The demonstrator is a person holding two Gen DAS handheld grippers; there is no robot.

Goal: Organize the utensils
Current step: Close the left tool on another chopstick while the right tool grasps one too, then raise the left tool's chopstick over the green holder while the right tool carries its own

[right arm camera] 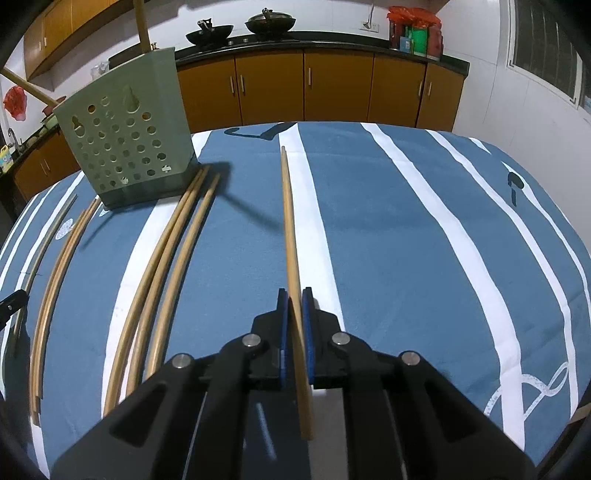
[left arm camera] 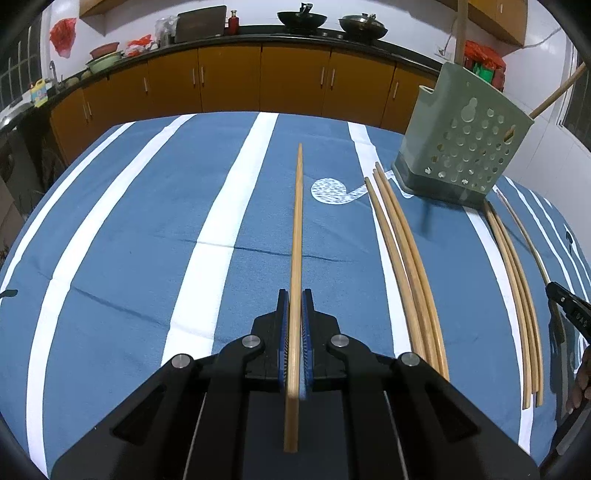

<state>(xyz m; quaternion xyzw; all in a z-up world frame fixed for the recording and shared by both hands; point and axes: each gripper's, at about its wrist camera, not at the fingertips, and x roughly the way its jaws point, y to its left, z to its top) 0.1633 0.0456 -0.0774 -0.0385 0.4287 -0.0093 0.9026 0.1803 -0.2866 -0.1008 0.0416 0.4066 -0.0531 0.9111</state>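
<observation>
My left gripper is shut on a wooden chopstick that points forward over the blue striped tablecloth. My right gripper is shut on wooden chopsticks, apparently a pair, also pointing forward. A green perforated utensil holder stands at the far right in the left wrist view and at the far left in the right wrist view; wooden sticks rise from it. Loose chopsticks lie on the cloth in groups.
The table ends at the far edge before orange kitchen cabinets under a dark counter with woks. The right gripper's tip shows at the right edge of the left wrist view.
</observation>
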